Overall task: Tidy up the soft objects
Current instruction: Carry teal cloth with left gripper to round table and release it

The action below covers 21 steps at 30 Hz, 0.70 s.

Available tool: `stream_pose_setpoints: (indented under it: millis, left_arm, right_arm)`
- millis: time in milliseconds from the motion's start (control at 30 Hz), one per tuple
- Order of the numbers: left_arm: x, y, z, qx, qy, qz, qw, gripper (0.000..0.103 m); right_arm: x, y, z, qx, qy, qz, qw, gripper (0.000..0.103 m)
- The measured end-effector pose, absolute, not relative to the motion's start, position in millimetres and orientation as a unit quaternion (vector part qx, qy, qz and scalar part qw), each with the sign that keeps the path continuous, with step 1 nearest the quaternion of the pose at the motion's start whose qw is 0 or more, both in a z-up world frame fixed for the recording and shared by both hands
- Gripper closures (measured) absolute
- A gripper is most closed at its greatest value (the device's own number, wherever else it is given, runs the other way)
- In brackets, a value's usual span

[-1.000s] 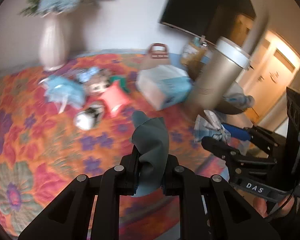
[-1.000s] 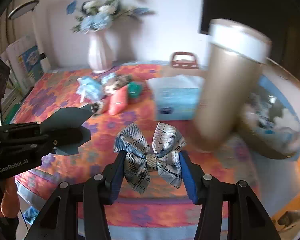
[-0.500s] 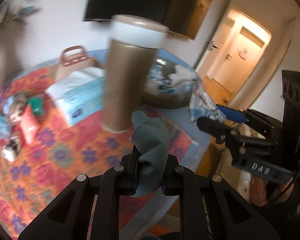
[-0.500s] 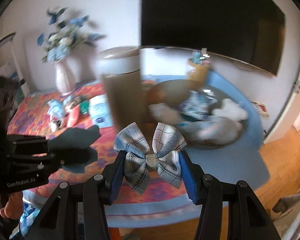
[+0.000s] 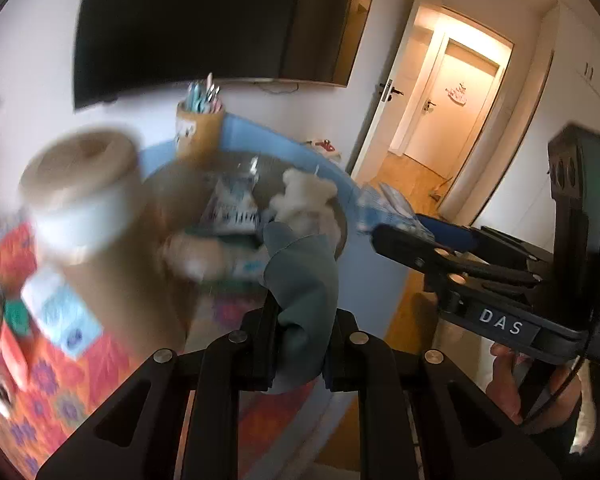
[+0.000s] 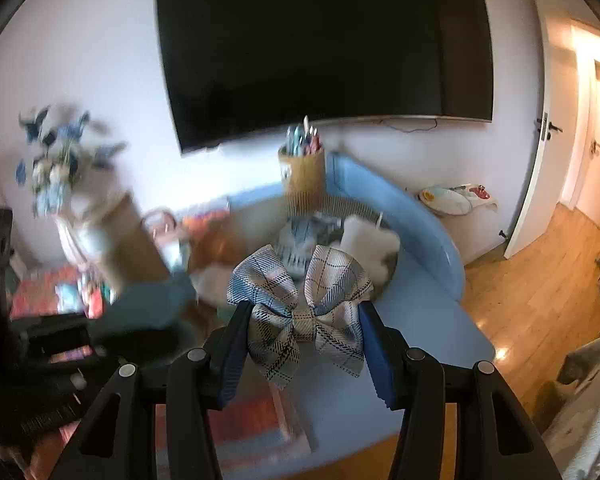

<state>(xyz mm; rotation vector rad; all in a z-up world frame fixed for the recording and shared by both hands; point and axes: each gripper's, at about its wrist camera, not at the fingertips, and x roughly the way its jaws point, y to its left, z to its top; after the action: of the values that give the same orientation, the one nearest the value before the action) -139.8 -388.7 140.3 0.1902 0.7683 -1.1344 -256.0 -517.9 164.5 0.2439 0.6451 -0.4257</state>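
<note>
My left gripper (image 5: 300, 344) is shut on a grey-green soft cloth piece (image 5: 304, 292) that sticks up between the fingers. My right gripper (image 6: 302, 332) is shut on a grey plaid bow (image 6: 300, 304); it also shows in the left wrist view (image 5: 396, 228) at the right, bow at its tip. Both are held in the air in front of a round bowl (image 5: 340, 216) that holds a white plush toy (image 5: 304, 200) and other soft items. The bowl also shows in the right wrist view (image 6: 352, 204).
A tall beige cylinder with a white band (image 5: 88, 208) stands blurred at the left. A pen cup (image 6: 304, 172) stands behind the bowl. The table has a blue edge (image 6: 428, 224) and an orange floral cloth (image 5: 40, 392). A tissue box (image 5: 60, 312), a flower vase (image 6: 72, 236), a black screen (image 6: 324, 48).
Both grippers have swung right, from the floral cloth and small toys toward the bowl at the table's blue end. The cloth piece and the bow stay gripped.
</note>
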Motion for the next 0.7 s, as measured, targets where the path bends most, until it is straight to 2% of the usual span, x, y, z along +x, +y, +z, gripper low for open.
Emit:
stream_pose_setpoints:
  millis: [267, 300, 333, 367, 400, 467, 700]
  left_arm:
    - [-111.6, -435.0, 155.9, 0.089, 0.334, -0.467, 0.814, 0.087]
    - [-108.1, -439.7, 154.3, 0.091, 0.336, -0.461, 0.817, 0.076]
    - [-104.3, -443.4, 152.2, 0.092, 0.337, -0.454, 0.819, 0.068]
    - [-100.9, -447.8, 147.9, 0.095, 0.339, -0.451, 0.820, 0.054]
    - [-101.3, -453.2, 146.9, 0.099, 0.337, -0.455, 0.818, 0.041]
    - [-107.3, -458.9, 143.8, 0.113, 0.321, -0.465, 0.817, 0.029]
    - [-129.5, -448.7, 139.6, 0.116, 0.302, -0.492, 0.808, 0.025]
  right_arm:
    - [-194.8, -579.6, 182.7, 0.197, 0.279, -0.204, 0.917, 0.052]
    - [-184.3, -587.3, 182.2, 0.203, 0.285, -0.201, 0.915, 0.052]
    - [-172.2, -594.7, 181.1, 0.204, 0.293, -0.195, 0.913, 0.048]
    - [-161.9, -601.4, 179.1, 0.208, 0.303, -0.184, 0.912, 0.039]
    - [-153.0, -608.0, 176.2, 0.220, 0.312, -0.172, 0.908, 0.038]
    - [-147.3, -619.6, 171.2, 0.249, 0.315, -0.153, 0.903, 0.038]
    - [-178.6, -615.8, 163.3, 0.273, 0.301, -0.154, 0.901, 0.037]
